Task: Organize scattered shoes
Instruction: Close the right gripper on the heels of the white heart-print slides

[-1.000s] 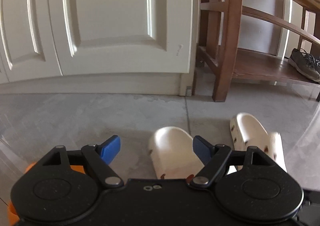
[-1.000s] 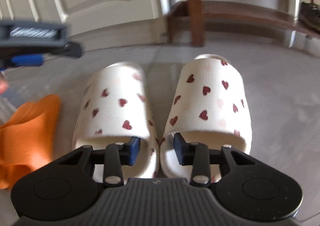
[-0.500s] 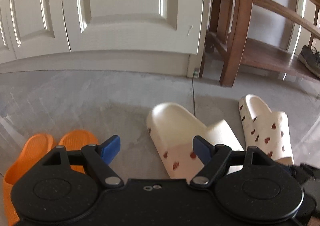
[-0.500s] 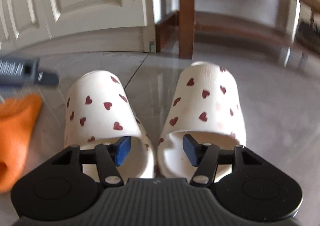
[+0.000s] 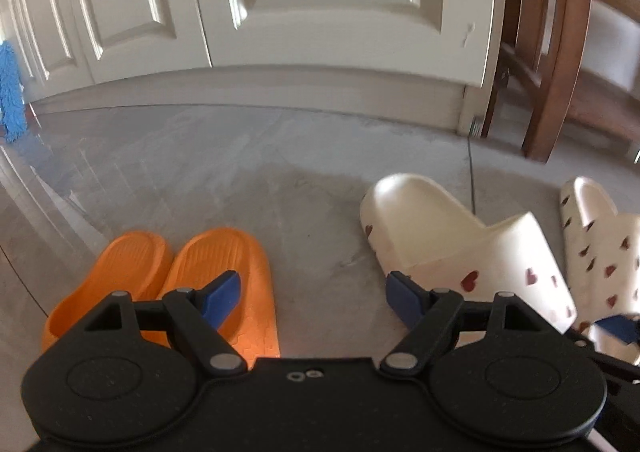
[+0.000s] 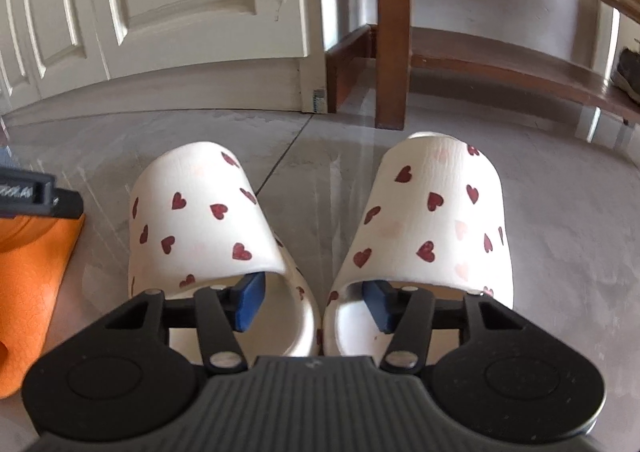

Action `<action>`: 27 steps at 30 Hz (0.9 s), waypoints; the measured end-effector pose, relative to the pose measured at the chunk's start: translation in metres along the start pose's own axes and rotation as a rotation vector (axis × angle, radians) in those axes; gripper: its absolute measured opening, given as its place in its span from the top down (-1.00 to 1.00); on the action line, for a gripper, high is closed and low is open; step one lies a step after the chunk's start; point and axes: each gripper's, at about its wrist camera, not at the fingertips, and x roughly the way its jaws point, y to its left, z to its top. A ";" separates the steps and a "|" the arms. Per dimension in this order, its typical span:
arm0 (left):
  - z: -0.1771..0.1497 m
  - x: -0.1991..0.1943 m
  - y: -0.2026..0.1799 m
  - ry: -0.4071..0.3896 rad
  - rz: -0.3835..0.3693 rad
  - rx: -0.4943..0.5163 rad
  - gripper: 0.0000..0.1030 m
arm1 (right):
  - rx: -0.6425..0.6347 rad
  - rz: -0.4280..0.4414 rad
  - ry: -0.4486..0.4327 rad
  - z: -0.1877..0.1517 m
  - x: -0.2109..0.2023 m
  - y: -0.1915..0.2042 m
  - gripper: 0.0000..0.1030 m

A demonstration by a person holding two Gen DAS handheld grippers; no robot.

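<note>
Two white slippers with red hearts lie side by side on the grey floor, the left one (image 6: 200, 212) and the right one (image 6: 436, 212). My right gripper (image 6: 316, 302) is open, one fingertip inside each slipper's opening, their inner walls between the tips. In the left wrist view the same pair shows at right (image 5: 460, 248) (image 5: 600, 248). A pair of orange slippers (image 5: 224, 276) (image 5: 116, 276) lies side by side under my left gripper (image 5: 312, 292), which is open and empty above the floor.
White panelled doors (image 5: 320, 12) stand behind. A brown wooden shoe rack (image 6: 500, 64) stands at right with a dark shoe (image 6: 628, 72) on its low shelf. A blue fluffy mop (image 5: 10, 92) is at far left.
My right gripper has opened from nearly shut on the slippers' inner walls and drawn back a little. My left gripper has pulled back and swung left, bringing the orange pair into view.
</note>
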 end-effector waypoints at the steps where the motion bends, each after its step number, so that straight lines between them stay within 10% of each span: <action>1: 0.001 0.002 -0.004 -0.002 -0.007 0.013 -0.55 | -0.008 0.002 -0.003 0.000 0.001 0.000 -0.15; 22: 0.020 0.051 -0.140 -0.098 -0.350 0.308 -0.54 | 0.028 -0.140 -0.022 -0.002 -0.005 -0.057 -0.23; 27: 0.019 0.071 -0.135 -0.001 -0.298 0.243 -0.51 | 0.026 -0.137 0.006 0.010 0.000 -0.066 -0.24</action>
